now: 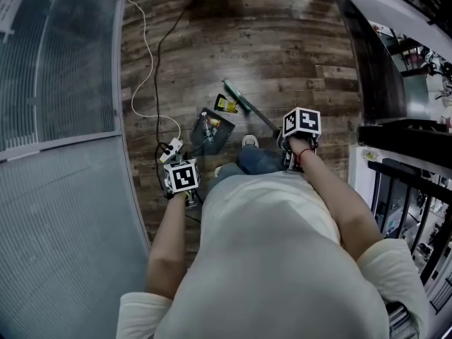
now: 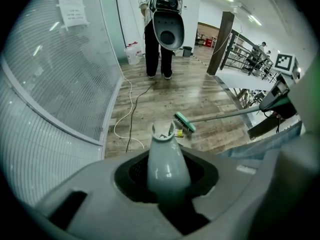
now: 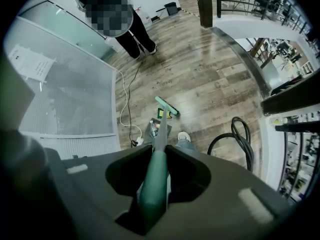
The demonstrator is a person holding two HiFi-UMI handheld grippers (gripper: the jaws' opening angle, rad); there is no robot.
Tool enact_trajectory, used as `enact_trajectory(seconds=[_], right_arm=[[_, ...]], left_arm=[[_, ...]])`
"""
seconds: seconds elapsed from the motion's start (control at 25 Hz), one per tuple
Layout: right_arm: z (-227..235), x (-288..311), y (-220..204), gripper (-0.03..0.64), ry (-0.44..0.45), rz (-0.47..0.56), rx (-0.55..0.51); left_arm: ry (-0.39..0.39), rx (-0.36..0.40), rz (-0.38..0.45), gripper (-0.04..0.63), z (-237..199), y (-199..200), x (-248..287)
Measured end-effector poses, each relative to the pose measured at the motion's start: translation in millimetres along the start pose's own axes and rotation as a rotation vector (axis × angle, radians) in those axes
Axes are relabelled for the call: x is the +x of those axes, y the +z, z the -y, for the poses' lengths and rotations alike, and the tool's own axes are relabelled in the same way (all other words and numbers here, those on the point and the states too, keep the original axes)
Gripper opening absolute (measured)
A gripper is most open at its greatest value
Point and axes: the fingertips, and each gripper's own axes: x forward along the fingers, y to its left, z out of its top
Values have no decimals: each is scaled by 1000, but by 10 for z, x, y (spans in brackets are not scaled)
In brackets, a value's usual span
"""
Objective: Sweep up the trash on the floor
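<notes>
Sweeping under way at frame centre: clamps the left gripper (image 2: 166, 181) tight on the dustpan (image 1: 210, 129) handle and the right gripper (image 3: 152, 189) tight on the broom (image 1: 254, 111). Calls next, likely, for a short stroke nudging the yellow wrapper (image 1: 226, 104), just above the dustpan, into it.

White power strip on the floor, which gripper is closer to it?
Left. The left gripper, shut on the dustpan handle, hangs just beside the power strip; the right gripper, shut on the broom handle, is across the person's legs from it.
</notes>
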Motion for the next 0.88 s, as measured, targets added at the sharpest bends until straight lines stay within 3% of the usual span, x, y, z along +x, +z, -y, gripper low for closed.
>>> enact_trajectory(seconds=[0.36, 0.88], right_arm=[[212, 9, 342, 97, -72, 11, -64], [173, 232, 573, 97, -183, -26, -266]], left_arm=[[27, -34, -28, 94, 104, -21, 118], [38, -28, -46, 94, 240, 35, 136]])
